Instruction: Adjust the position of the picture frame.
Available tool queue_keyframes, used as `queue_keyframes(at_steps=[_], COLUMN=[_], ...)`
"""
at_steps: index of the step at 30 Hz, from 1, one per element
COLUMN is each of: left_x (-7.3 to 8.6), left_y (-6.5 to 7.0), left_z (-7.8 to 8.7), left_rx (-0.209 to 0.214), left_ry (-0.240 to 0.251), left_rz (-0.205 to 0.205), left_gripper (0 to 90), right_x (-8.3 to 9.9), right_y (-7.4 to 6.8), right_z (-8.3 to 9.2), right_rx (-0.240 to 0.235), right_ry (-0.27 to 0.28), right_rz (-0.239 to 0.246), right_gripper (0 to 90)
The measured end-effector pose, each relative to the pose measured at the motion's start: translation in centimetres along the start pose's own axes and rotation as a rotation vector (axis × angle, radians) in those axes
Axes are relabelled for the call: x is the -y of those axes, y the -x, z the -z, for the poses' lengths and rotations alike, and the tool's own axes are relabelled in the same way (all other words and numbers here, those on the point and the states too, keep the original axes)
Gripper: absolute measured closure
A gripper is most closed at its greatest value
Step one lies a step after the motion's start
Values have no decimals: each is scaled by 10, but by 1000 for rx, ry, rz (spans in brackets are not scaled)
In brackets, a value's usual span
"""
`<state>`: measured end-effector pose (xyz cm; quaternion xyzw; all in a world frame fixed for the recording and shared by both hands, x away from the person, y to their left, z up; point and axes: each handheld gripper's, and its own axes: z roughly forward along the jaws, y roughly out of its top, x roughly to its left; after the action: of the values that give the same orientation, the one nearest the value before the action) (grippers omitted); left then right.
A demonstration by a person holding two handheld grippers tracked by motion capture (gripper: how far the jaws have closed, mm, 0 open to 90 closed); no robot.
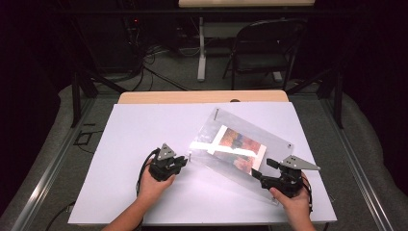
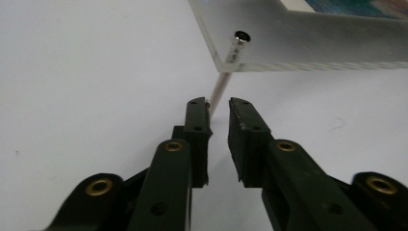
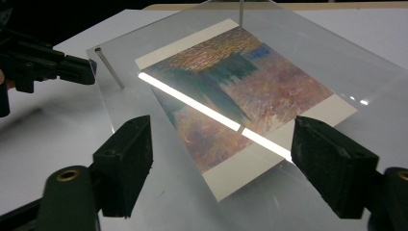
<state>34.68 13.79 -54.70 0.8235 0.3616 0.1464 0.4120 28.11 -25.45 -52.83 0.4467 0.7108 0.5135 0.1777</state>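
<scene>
Left fingers: narrow on the left gripper (image 2: 219,108), a slim gap, with a thin metal pin (image 2: 217,91) running between the tips; one pad seems to brush it, but there's no clamp.
Right fingers: wide on the right gripper (image 3: 223,159), standing either side of the frame's near corner, pads clear of the acrylic as far as I can tell.
Frame: clear acrylic frame (image 1: 240,151) with a colourful print (image 1: 239,147) inside, lying aslant on the white surface (image 1: 130,139), mid-right.
Tilt: its left corner rides up on the pin, so that edge sits raised off the surface.
Long axis: runs diagonally, from the near right corner by the right hand out toward the far left; the print follows the same slant.
Step, my read: working the corner pin, a standoff through the corner hole (image 2: 242,35), while the right side steadies the frame.
Next move: the left fingers must close square on the pin shaft and then pull or twist along its line; the right fingers should pinch the corner first so the frame can't skate.
</scene>
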Motion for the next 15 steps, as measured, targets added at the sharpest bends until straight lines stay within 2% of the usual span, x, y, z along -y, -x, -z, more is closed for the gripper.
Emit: queue_keyframes(at_steps=[2, 4, 7, 10, 15], left_x=[-2, -3, -5, -8, -10], left_y=[-1, -1, 0, 0, 1], left_z=[-4, -8, -14, -21, -32], left_rx=[14, 26, 35, 38, 43], left_ry=[10, 12, 26, 22, 32], left_rz=[-11, -20, -22, -32, -27], left_gripper=[716, 687, 667, 663, 689], right_x=[-1, -2, -3, 1, 4], right_y=[-2, -7, -19, -32, -44], right_z=[1, 2, 0, -6, -14], right_rx=[-16, -32, -78, -96, -114], right_ry=[9, 21, -3, -55, -82], right_rz=[9, 19, 62, 103, 146], right_gripper=[299, 385, 514, 536, 547])
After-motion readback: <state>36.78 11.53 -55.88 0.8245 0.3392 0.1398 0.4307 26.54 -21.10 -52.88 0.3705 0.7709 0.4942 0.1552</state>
